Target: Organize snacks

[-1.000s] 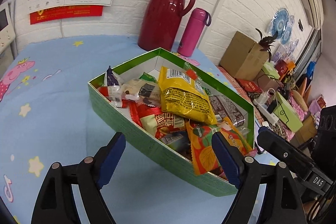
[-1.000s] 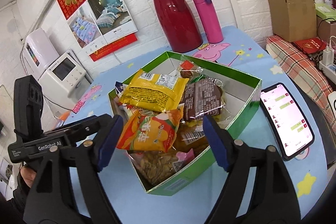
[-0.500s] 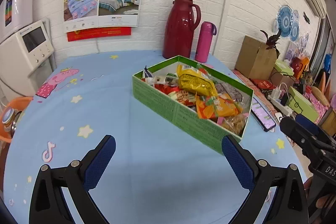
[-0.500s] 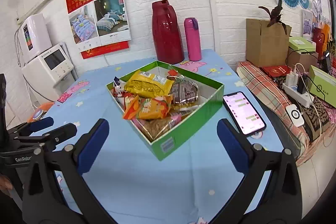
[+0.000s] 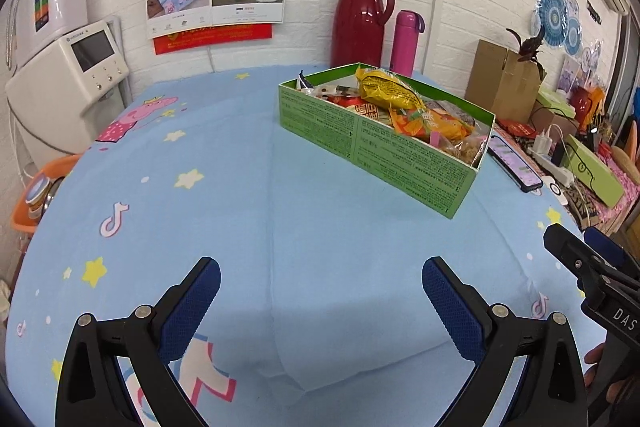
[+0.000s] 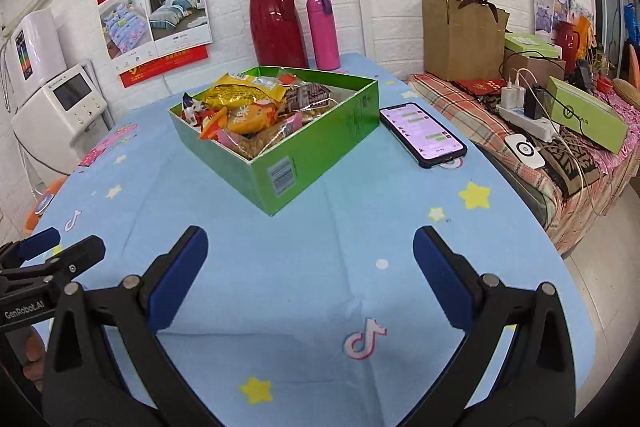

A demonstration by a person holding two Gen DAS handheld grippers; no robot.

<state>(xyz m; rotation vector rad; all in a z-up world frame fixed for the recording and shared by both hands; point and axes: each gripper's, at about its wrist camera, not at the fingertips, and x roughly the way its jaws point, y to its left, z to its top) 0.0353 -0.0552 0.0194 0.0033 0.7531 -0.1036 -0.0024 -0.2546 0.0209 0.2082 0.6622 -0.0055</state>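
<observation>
Green box (image 6: 320, 143) holds heaped snacks (image 6: 252, 107); two hand-held grippers, left (image 5: 320, 291) and right (image 6: 310, 259), both released

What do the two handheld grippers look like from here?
Both match: the left gripper and right gripper have black plastic arms with silver rivets and textured blue pads. White lettering marks the bodies: "GenRobot.AI" on the left one in the right wrist view, "DAS" on the right one in the left wrist view.

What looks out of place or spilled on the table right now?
No spills. The green box is heaped, the yellow packet riding above its rim. A lit phone lies flat beside the box, unrelated to the snacks.
</observation>
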